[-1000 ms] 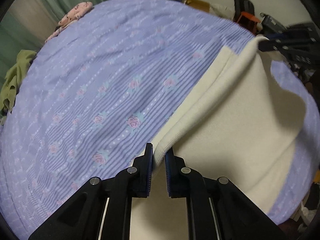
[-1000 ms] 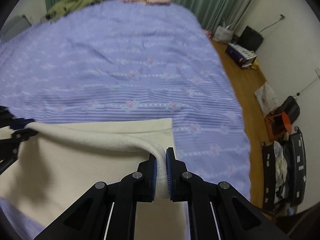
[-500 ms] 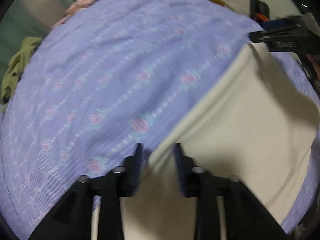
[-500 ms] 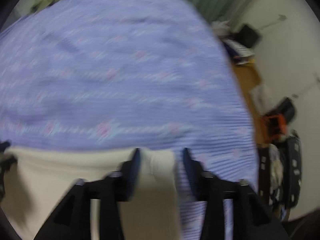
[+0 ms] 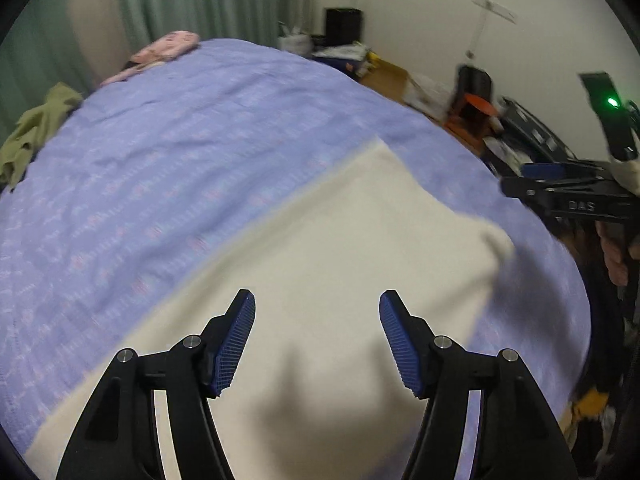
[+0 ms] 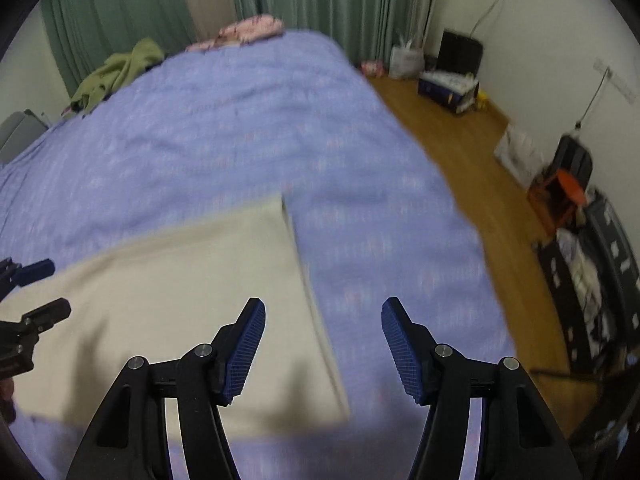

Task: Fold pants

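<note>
The cream pants lie folded flat on the purple flowered bedcover. My left gripper hovers above them, its jaws opening with nothing between them. In the right wrist view the pants show a straight right-hand edge, and my right gripper stands open over that edge, holding nothing. Each gripper is also visible from the other side: the right gripper at the far right edge, and the left gripper at the far left edge. Both views are blurred by motion.
A green garment and a pink item lie at the bed's far end by the curtains. The wooden floor runs along the bed's right side, with boxes, bags and an orange-and-black rack by the wall.
Both grippers were shut on the pants' folded hem; they have opened, let it drop flat on the bed, and pulled up and back from it.
</note>
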`<action>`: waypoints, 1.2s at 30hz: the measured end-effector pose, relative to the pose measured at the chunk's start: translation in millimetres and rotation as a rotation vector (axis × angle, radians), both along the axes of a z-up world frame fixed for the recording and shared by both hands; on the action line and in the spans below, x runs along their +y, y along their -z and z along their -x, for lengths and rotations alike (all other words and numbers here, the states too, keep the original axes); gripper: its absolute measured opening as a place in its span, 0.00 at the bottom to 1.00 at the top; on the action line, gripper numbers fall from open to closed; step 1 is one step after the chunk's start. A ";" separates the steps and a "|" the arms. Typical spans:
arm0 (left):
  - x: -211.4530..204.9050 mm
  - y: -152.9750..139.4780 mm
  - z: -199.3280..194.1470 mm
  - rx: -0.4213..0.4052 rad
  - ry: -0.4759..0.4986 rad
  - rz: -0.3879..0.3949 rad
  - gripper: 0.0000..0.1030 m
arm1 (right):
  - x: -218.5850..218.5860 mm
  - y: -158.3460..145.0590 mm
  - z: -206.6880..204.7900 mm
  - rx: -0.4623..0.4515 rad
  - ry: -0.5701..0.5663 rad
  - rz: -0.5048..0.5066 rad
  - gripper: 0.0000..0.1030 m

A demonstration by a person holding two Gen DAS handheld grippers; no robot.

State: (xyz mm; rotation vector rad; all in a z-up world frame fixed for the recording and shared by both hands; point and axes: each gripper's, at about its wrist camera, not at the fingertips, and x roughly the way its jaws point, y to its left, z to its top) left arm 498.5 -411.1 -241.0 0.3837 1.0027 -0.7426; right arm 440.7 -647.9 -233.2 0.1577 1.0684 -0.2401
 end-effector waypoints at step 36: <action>90.7 -83.0 115.6 0.010 -0.253 0.075 0.71 | 61.3 -59.5 111.0 -0.032 0.310 0.050 0.70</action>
